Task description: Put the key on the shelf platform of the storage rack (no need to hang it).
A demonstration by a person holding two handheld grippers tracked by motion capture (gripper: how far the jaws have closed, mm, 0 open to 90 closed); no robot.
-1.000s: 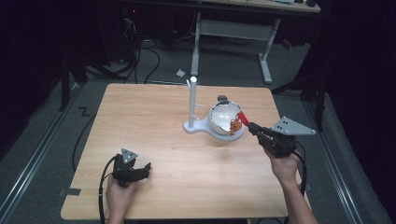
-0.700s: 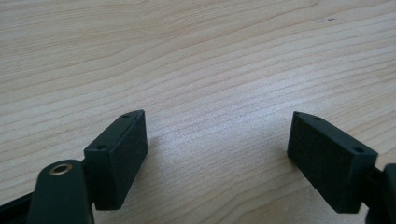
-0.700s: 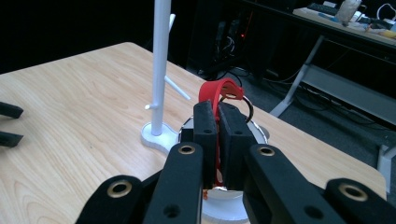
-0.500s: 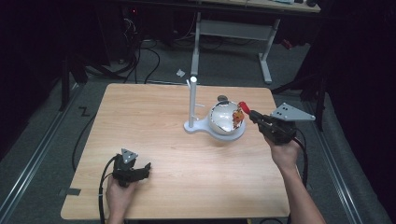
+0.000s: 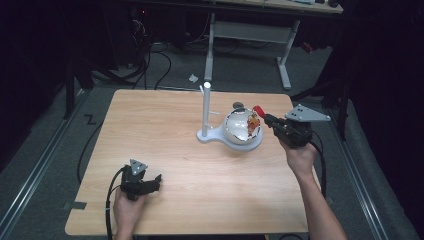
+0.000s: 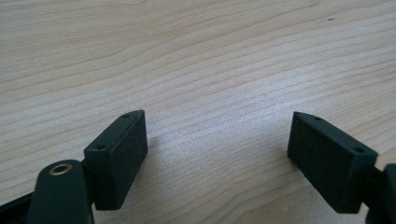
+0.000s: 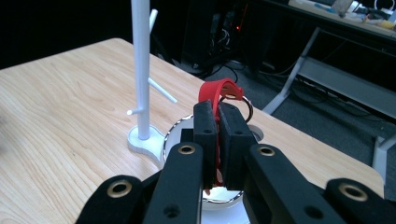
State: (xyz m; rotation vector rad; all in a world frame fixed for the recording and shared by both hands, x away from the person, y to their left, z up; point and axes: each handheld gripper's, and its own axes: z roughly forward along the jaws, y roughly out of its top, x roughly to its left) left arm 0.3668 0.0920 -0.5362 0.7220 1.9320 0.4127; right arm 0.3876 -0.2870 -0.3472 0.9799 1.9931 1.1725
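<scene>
Right hand-held gripper (image 7: 217, 135) pinches red strap (image 7: 215, 91) above white bowl (image 5: 240, 131), right of stand (image 5: 205, 112). Left hand-held gripper (image 6: 217, 156) spread, near-left on worktop (image 5: 165, 145).

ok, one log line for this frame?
right gripper: shut on red strap, above bowl | left gripper: open, on table | stand: empty

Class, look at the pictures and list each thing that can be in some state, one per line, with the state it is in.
right gripper: shut on the red strap.
red strap: pinched between the jaws, lifted above the bowl, metal ring at its top.
left gripper: open, nothing between the jaws, low over the table.
white stand: upright, pegs bare.
bowl: upright beside the stand's post.
</scene>
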